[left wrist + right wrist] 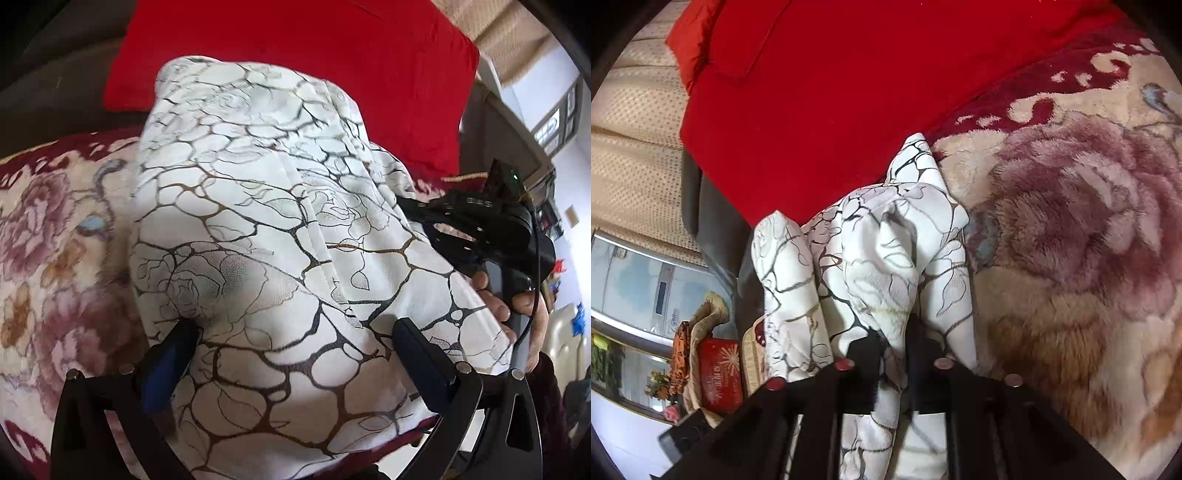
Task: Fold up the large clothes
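Left gripper (291, 343) fingers stood wide, straddling white garment (266, 221), not pinching. Right gripper (892, 354) nearly closed, pinching bunched garment edge. Garment lay on floral blanket (55, 240), beside red cushion (295, 55). I judged mid-fold; next: left re-grip needed.

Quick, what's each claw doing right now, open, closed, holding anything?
Left claw: open wide, its fingers either side of the white patterned garment, not pinching it.
Right claw: closed on a bunched fold of that garment.
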`<act>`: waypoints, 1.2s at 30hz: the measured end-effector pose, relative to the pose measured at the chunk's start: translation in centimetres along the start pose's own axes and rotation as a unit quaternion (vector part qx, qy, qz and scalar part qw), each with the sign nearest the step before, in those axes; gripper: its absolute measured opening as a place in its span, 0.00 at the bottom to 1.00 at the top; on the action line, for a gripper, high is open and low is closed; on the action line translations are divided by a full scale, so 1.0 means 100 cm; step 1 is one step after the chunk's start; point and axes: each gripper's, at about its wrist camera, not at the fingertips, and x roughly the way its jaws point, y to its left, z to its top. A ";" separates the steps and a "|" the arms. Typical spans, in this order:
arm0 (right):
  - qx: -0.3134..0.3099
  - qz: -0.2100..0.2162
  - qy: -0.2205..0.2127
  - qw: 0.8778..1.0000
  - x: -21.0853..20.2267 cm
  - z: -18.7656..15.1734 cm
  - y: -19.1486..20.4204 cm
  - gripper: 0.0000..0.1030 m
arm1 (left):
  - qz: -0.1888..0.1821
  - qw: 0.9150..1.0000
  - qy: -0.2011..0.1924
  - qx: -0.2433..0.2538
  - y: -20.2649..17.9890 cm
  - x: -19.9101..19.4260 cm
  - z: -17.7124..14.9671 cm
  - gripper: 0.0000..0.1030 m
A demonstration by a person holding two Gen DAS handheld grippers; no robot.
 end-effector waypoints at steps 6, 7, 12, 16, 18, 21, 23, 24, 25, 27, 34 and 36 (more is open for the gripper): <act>-0.061 -0.003 -0.058 0.996 -0.047 -0.001 0.049 0.65 | -0.027 1.000 -0.012 -0.010 0.026 -0.037 -0.002 1.00; -0.079 0.000 -0.065 0.995 -0.052 -0.003 0.063 0.65 | -0.023 0.999 -0.025 -0.002 0.027 -0.049 -0.004 1.00; -0.124 0.009 -0.044 0.991 -0.052 -0.014 0.104 0.65 | 0.032 0.997 -0.071 0.019 0.053 -0.081 -0.003 1.00; -0.102 -0.008 -0.016 0.995 -0.009 -0.013 0.103 0.65 | 0.027 0.999 -0.030 -0.025 0.090 -0.056 -0.007 1.00; -0.076 -0.017 0.014 0.997 0.018 -0.009 0.090 0.67 | -0.004 0.999 -0.011 -0.050 0.100 -0.037 -0.016 1.00; -0.072 0.009 0.053 0.996 0.050 -0.018 0.087 0.24 | -0.076 0.996 0.014 -0.053 0.091 -0.013 -0.024 0.97; -0.117 -0.025 0.039 0.992 0.053 -0.025 0.098 0.14 | -0.080 0.996 0.037 -0.026 0.074 -0.001 -0.026 0.93; -0.123 -0.036 0.029 0.991 0.051 -0.026 0.099 0.11 | -0.063 0.997 0.043 -0.003 0.060 0.006 -0.026 0.93; -0.128 -0.054 0.017 0.990 0.047 -0.025 0.099 0.11 | -0.042 0.998 0.041 0.016 0.050 0.010 -0.026 0.94; -0.143 -0.087 -0.007 0.986 0.040 -0.024 0.096 0.10 | -0.034 0.998 0.041 0.026 0.042 0.015 -0.022 0.95; -0.178 -0.131 0.005 0.975 0.067 -0.020 0.062 0.09 | -0.013 0.998 0.046 0.030 0.037 0.025 -0.015 0.95; -0.163 -0.104 0.000 0.981 0.071 -0.020 0.048 0.08 | -0.021 0.998 0.048 0.024 0.039 0.022 -0.014 0.95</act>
